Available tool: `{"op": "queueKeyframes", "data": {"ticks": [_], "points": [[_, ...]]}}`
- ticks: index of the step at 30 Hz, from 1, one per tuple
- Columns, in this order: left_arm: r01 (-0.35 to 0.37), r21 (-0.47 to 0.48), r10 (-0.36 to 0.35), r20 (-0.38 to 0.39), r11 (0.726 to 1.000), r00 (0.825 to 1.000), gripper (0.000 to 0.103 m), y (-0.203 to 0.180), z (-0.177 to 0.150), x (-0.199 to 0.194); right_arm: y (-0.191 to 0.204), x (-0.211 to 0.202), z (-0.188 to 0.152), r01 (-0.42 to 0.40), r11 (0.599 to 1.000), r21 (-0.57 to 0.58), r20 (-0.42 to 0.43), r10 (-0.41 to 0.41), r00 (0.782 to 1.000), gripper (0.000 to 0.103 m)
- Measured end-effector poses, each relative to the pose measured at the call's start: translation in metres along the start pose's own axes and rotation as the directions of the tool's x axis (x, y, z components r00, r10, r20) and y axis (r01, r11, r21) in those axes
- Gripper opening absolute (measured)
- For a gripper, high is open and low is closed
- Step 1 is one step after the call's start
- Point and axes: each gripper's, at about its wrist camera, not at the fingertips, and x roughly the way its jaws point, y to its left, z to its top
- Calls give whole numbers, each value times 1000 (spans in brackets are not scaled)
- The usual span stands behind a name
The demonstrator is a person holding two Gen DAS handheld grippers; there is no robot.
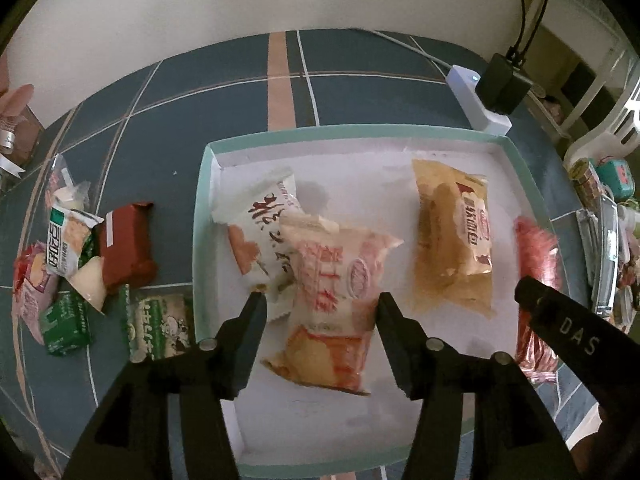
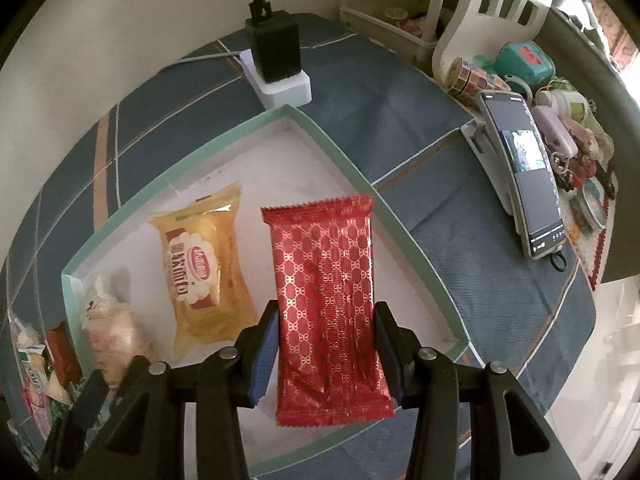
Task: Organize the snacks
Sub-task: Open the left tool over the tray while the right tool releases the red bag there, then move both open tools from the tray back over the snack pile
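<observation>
Left wrist view: left gripper (image 1: pixel 318 304) hangs over the shallow green-rimmed box (image 1: pixel 200 216), its jaws standing wide to either side of the orange-and-white snack packet (image 1: pixel 332 296). Whether the packet is gripped or merely lying on the box floor cannot be told. It overlaps a white packet (image 1: pixel 260 236); a yellow packet (image 1: pixel 452 240) lies apart to the right. More loose snacks (image 1: pixel 80 256) wait on the blue tablecloth (image 1: pixel 360 88) outside the box.

Right wrist view: right gripper (image 2: pixel 326 340) holds the red patterned packet (image 2: pixel 326 300) by its long edges, jaws closed narrow against it, above the box's right side. Packets appear light, soft and crinkly, contents likely crushable; side edges or sealed ends seem the best hold. Both tools point forward and downward.
</observation>
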Motion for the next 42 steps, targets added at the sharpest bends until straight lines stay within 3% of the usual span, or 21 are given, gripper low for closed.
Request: {"op": "queueKeyframes", "data": {"ticks": [6, 8, 12, 14, 18, 20, 27, 31, 42], "points": [[-12, -21, 11, -12, 1000, 1000, 61, 6, -1, -8, 3, -6, 1, 0, 1000, -18, 13, 1, 1000, 51], [-20, -50, 19, -24, 999, 1000, 67, 13, -1, -10, 5, -9, 0, -2, 1000, -26, 15, 3, 1000, 66], [-44, -108, 41, -29, 993, 999, 71, 33, -2, -15, 12, -10, -2, -8, 998, -58, 12, 8, 1000, 77], [-77, -137, 73, -32, 988, 997, 79, 45, -3, -17, 17, -10, -4, -14, 997, -76, 6, 14, 1000, 84], [-87, -188, 81, -41, 978, 996, 80, 66, -8, -20, 29, -14, -10, -23, 993, -118, 7, 24, 1000, 89], [-92, -209, 85, -42, 974, 995, 89, 75, -10, -23, 35, -18, -13, -29, 990, -138, 13, 31, 999, 97], [-23, -262, 15, -32, 965, 999, 90, 94, -15, -37, 50, -29, -23, -24, 983, -185, 37, 31, 999, 103], [-18, -280, 13, -18, 960, 1000, 90, 104, -14, -46, 54, -36, -27, -15, 979, -202, 52, 27, 998, 103], [-160, -293, 166, -5, 943, 986, 92, 153, -11, -56, 80, -43, -39, 7, 967, -256, 70, 12, 997, 103]]}}
